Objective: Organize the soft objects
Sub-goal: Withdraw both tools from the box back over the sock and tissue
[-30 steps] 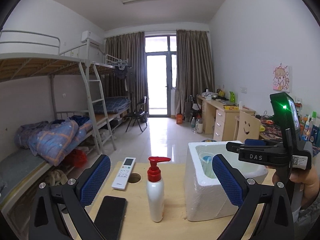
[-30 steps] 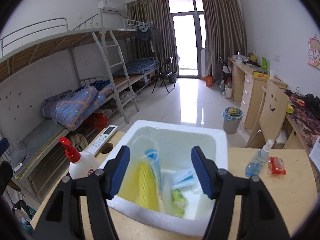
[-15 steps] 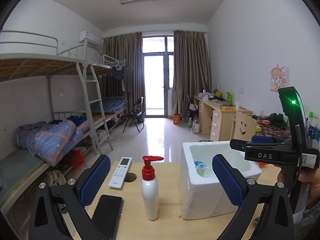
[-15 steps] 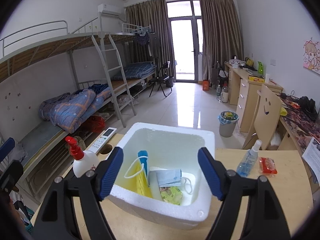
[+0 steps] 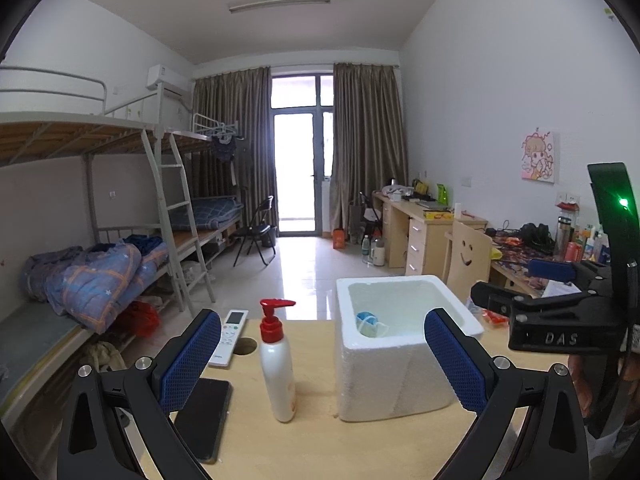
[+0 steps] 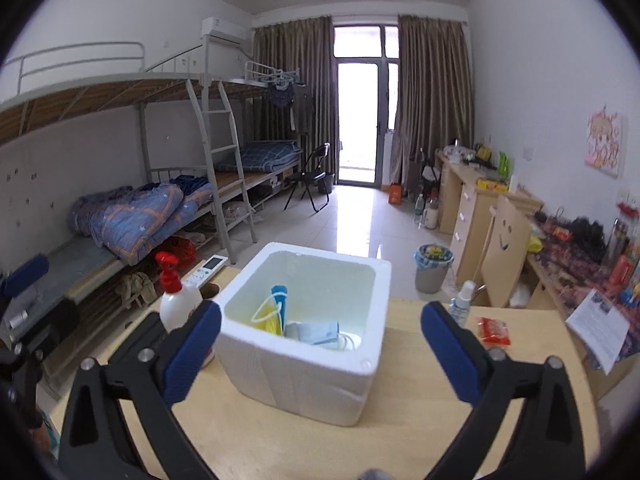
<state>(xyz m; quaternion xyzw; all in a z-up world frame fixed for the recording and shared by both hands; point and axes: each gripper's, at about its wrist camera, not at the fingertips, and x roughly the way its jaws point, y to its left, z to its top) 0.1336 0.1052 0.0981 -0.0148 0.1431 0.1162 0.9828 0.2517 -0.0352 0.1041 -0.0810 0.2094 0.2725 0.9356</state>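
A white foam box (image 6: 316, 364) stands on the wooden table (image 6: 400, 440); it also shows in the left wrist view (image 5: 400, 364). Inside it lie soft items: a yellow pack with a blue tag (image 6: 274, 314), a pale blue mask (image 6: 320, 330) and a white loop. From the left only a blue and white bit (image 5: 370, 322) shows. My right gripper (image 6: 320, 350) is open and empty, held back from the box. My left gripper (image 5: 322, 354) is open and empty, with the box and the pump bottle (image 5: 278, 364) between its fingers in view.
A black phone (image 5: 202, 416) and a white remote (image 5: 230, 336) lie at the table's left beside a round hole (image 5: 245, 346). A spray bottle (image 6: 460, 306) and a red packet (image 6: 494, 330) lie right of the box. Bunk beds stand left, desks right.
Both grippers have drawn back and up from the foam box, so it looks smaller and farther. The right gripper stayed open over it, then pulled away empty.
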